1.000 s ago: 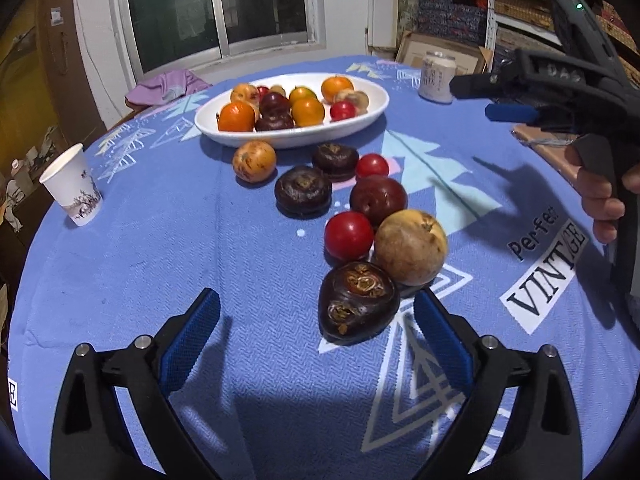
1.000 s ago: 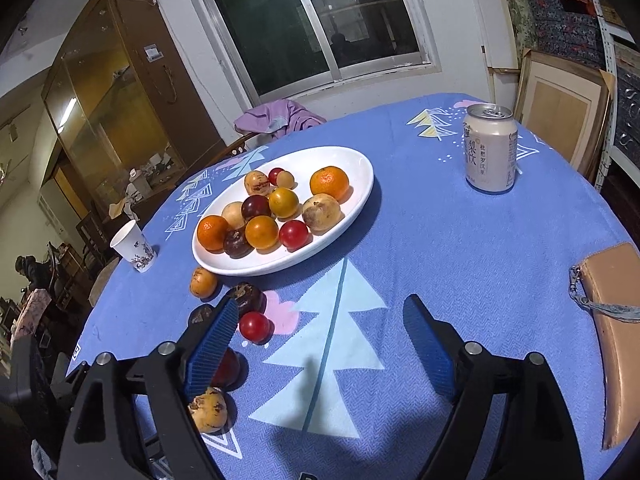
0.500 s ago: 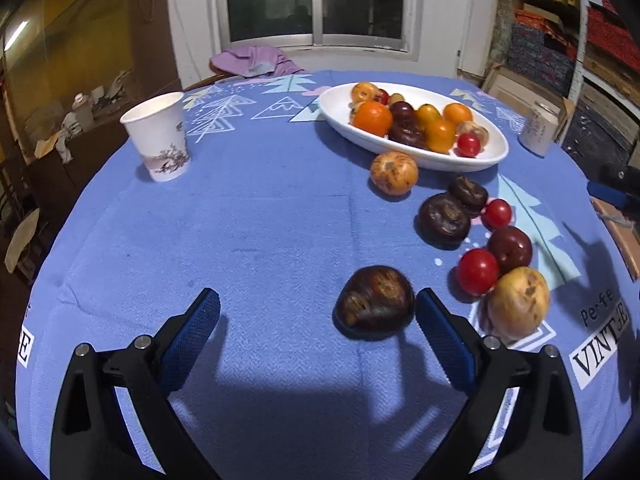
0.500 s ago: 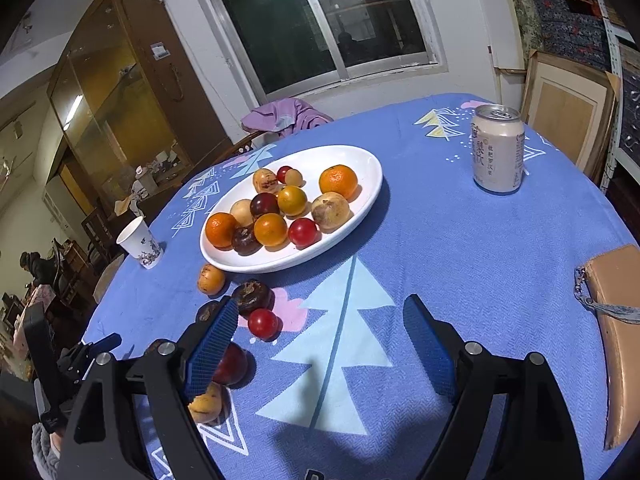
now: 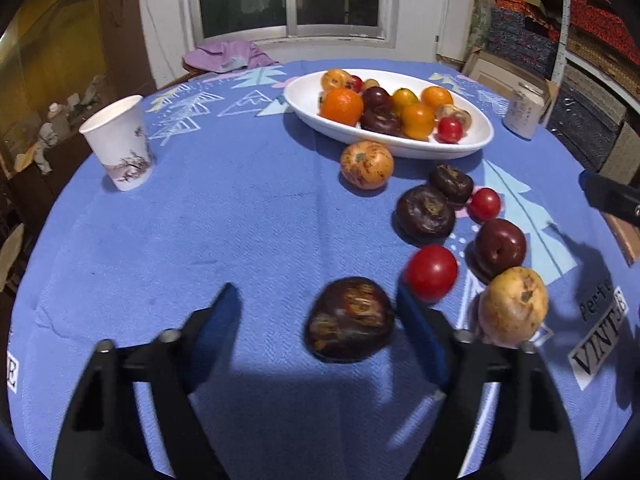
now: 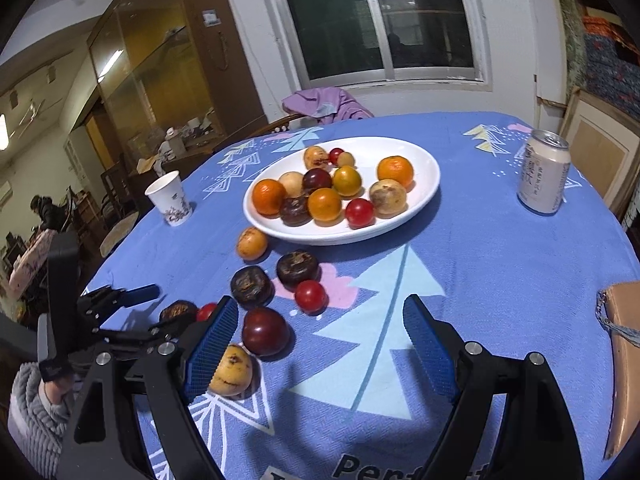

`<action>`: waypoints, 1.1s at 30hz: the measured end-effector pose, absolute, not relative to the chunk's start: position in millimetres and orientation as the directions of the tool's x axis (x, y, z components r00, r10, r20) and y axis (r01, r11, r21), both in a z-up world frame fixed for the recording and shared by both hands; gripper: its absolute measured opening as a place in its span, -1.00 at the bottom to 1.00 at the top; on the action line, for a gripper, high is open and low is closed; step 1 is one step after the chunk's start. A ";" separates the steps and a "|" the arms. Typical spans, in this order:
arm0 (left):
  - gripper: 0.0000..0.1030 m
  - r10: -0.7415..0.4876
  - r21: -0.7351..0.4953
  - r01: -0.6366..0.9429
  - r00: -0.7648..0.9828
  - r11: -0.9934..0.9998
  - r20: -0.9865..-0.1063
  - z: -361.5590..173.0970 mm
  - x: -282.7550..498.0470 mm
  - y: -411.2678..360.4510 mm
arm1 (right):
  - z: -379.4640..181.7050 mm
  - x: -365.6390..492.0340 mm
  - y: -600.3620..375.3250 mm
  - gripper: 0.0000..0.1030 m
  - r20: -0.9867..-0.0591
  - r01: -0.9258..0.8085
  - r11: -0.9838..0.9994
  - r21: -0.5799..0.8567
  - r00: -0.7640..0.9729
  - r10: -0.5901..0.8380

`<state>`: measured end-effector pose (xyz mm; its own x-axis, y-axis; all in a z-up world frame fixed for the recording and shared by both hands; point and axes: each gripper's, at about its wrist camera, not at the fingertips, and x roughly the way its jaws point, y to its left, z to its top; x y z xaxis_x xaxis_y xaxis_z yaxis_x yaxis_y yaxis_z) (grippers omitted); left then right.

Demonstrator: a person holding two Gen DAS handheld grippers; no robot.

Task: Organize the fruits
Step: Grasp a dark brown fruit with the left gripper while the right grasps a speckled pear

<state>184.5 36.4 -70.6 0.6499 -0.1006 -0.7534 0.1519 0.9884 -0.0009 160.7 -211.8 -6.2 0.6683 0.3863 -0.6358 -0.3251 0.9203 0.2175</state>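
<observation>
Left gripper [image 5: 316, 316] stands over the blue tablecloth [image 5: 200, 240] with a dark brown fruit [image 5: 349, 319] between its fingers. Its jaws have just been closing, yet they are still spread: the right pad is just beside the fruit, and we cannot tell if it touches; the left pad is well apart from it. The fruit lies on the cloth, near the table edge, with its long axis across the gap between the pads and a little tilted; its rough scarred face looks up toward the camera.

Our right gripper [image 6: 320, 344] is spread wide and pinches nothing; only the tree print of the cloth is between its pads.

From the left wrist we see 7 loose fruits in front of the white oval dish [image 5: 308, 96]: an orange-brown one, 2 more dark brown ones, 2 red tomatoes, a dark red plum [image 5: 499, 246] and a yellow-brown fruit [image 5: 513, 307] at the right. The paper cup [image 5: 120, 144] stands far left. A tip of the right gripper shows at the right edge.

The right wrist view gives what the left does not: the whole left gripper from outside, held by a hand in a grey sleeve [image 6: 32, 420], the drink can [image 6: 543, 172] clearly, and a tan purse [image 6: 624, 340] at the right edge. There the held-around fruit is mostly hidden behind the gripper frame.
</observation>
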 end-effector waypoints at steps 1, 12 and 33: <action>0.21 -0.110 -0.003 0.164 0.647 0.987 -0.755 -71.1 183.9 35.1 | -6.5 158.2 -207.3 0.66 -0.637 -0.342 0.917 0.207 0.664 0.391; -0.12 -0.155 -0.022 0.219 0.612 0.975 -0.775 -77.2 187.9 26.9 | -17.3 123.8 -152.4 0.55 -0.662 -0.515 0.856 0.044 0.627 0.411; -0.12 -0.147 -0.013 0.217 0.615 0.976 -0.775 -76.8 186.0 28.6 | -44.9 121.6 -114.5 -0.09 -0.733 -0.561 0.824 -0.074 0.591 0.337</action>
<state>186.0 28.6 -76.8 0.6147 -0.1474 -0.7749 0.2173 0.9760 -0.0132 121.6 -114.5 -44.9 0.5914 0.3370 -0.7326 -0.5615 0.8242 -0.0740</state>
